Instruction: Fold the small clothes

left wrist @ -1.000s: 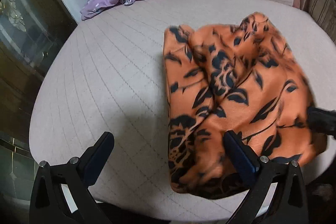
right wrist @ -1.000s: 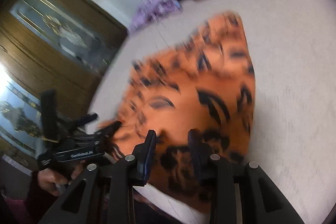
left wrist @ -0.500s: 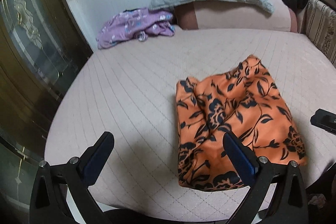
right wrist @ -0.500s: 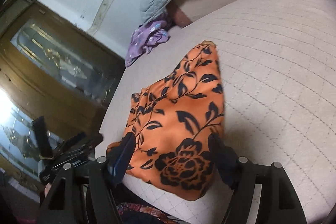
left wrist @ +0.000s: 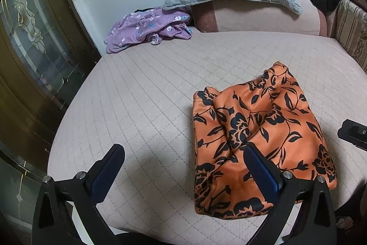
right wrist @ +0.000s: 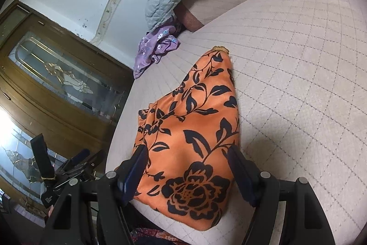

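Right gripper (right wrist: 187,168): a second ago its fingers (right wrist: 135,168) stood narrow, close over the orange floral garment (right wrist: 195,130); now spread wide, nothing clamped, drawn back toward the bed's near edge.
Left gripper (left wrist: 183,170): lifted away from the bed (left wrist: 137,95); more wall and pillow in view.
Orange floral garment: earlier blurred, near edge at the fingers; now released, lying folded by the bed's near edge.

The orange garment (left wrist: 259,141) with a black flower-and-leaf print lies folded into a rough rectangle on the quilted beige bed cover, near the cover's front edge, at about 4 o'clock in the left wrist view. Soft creases run along its left side. A crumpled purple garment (left wrist: 146,28) with small flowers lies unfolded at 11 o'clock, well apart, by the wall.
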A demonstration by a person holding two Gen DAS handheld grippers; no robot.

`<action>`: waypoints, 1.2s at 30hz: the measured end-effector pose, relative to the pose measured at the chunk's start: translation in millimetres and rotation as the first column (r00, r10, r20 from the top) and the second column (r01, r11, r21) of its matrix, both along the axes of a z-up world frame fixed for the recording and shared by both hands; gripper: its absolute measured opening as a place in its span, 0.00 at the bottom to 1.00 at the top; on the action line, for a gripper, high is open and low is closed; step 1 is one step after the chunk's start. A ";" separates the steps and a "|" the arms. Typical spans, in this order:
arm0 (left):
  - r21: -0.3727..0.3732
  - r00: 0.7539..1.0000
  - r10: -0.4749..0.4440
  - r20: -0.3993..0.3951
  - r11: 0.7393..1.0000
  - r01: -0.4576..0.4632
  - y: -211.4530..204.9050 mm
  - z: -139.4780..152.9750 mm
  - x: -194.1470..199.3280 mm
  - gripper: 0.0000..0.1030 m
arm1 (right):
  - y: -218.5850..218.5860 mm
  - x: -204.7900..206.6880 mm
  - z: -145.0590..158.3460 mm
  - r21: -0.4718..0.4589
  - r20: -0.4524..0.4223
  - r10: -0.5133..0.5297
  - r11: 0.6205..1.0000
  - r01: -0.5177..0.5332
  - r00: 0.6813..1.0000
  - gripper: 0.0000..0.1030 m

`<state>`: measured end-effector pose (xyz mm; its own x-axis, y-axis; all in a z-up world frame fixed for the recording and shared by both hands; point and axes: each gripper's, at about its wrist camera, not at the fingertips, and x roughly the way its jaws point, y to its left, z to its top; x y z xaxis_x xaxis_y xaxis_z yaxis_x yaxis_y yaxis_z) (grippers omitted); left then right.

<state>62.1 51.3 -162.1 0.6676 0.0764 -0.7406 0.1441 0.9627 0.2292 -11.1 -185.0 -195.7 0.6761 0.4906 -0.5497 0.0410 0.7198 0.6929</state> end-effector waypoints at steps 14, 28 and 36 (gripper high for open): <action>0.032 0.998 0.008 -0.057 0.999 -0.007 -6.6 -29.1 11.3 1.00 | 10.5 10.6 -4.1 -0.027 0.043 0.045 0.999 -0.044 0.998 0.64; 0.015 0.996 0.028 -0.087 1.000 -0.026 4.3 -38.7 5.6 1.00 | 17.0 15.3 -17.7 -0.028 -0.010 0.070 0.997 -0.071 0.997 0.47; 0.013 1.000 0.006 -0.019 1.000 -0.005 -5.3 -11.9 -2.7 1.00 | 1.0 14.3 -12.6 0.012 0.006 -0.007 1.000 0.006 1.000 0.66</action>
<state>59.3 46.0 -174.0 0.6527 0.0896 -0.7523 0.1433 0.9605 0.2387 3.2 -183.9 -208.3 0.6827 0.4928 -0.5395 0.0414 0.7111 0.7019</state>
